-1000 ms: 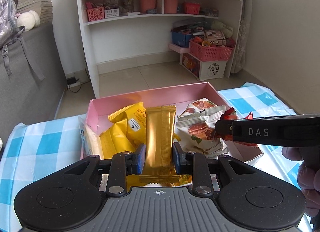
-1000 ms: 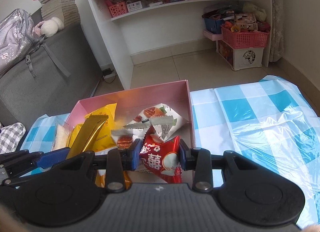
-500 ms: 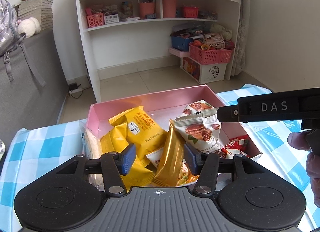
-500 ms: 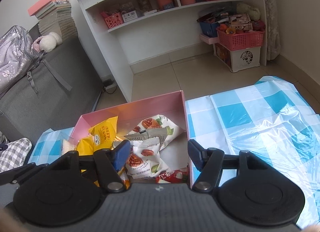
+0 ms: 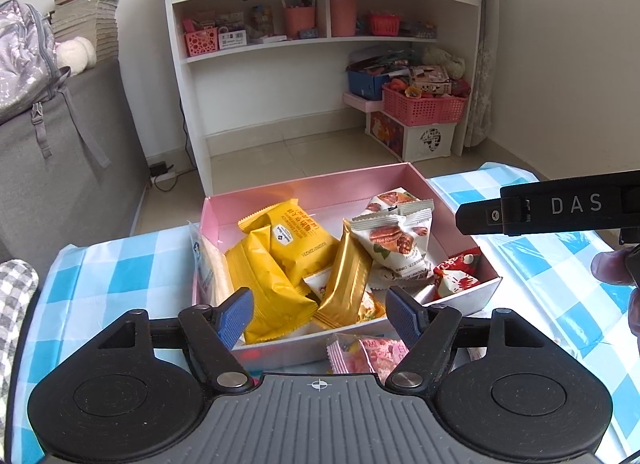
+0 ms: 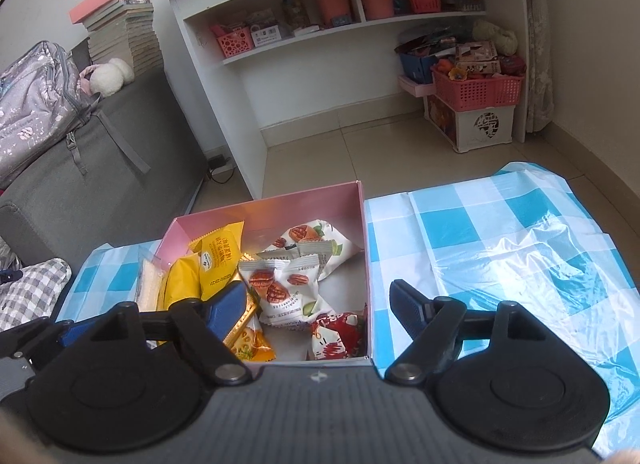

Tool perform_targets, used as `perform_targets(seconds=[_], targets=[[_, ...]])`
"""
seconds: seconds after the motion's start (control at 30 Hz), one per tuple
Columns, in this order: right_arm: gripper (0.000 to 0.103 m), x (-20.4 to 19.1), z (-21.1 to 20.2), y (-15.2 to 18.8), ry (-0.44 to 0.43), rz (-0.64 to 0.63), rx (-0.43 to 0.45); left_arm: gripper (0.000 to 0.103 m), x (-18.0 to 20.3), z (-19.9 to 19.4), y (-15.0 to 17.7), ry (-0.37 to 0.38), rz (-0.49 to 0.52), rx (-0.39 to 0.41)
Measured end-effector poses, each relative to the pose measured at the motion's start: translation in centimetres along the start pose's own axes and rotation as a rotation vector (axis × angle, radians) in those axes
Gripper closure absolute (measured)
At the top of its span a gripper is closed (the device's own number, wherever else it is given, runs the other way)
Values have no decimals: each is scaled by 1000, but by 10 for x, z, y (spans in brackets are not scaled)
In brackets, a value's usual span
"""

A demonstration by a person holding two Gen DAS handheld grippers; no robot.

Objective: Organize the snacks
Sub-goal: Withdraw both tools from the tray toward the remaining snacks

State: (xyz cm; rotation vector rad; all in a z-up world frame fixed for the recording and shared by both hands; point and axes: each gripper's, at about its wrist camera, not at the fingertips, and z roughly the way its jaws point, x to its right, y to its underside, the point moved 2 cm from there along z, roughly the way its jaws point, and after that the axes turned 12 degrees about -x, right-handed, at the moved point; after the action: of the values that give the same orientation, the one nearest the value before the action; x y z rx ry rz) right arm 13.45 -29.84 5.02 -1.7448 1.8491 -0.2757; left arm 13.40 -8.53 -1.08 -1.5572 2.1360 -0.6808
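The counter, draped in a glossy blue-and-white checked plastic cloth, is carrying a pink cardboard box with thin upright walls, standing at its far edge. Inside the box the snacks are lying in a loose heap: two puffy yellow pillow packs on the left, a slim gold foil bar leaning across the middle, white crimp-edged pecan packets at the right, and a small red-and-white strawberry pouch in the near right corner. A clear sleeve of pale wafers is standing at the box's left wall; whether inside or outside is unclear. A pink sweet packet is lying on the cloth outside the box's near wall.

The left hand-held gripper is hovering over the near wall with its jaws spread wide and nothing between them. The right hand-held gripper is likewise standing apart and empty, above the near right corner.

Judging from this, the slick foil wrappers are likely to slide or squirt from a pinch, and air-filled packs may burst if squeezed hard. The light box could shift on the slippery cloth if nudged, and the pink packet is easily overlooked beneath the left gripper.
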Motion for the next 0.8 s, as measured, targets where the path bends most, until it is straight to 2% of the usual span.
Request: perform_targets(seconds=[0.4, 0.73, 0.8], targets=[[9, -11, -29, 22, 35, -65, -13, 9, -2, -33, 36, -20, 2, -29], [3, -7, -38, 53, 50, -82, -12, 5, -7, -40, 71, -32, -9, -72], [4, -5, -36, 59, 55, -103, -53, 5, -8, -40, 78, -35, -8, -78]])
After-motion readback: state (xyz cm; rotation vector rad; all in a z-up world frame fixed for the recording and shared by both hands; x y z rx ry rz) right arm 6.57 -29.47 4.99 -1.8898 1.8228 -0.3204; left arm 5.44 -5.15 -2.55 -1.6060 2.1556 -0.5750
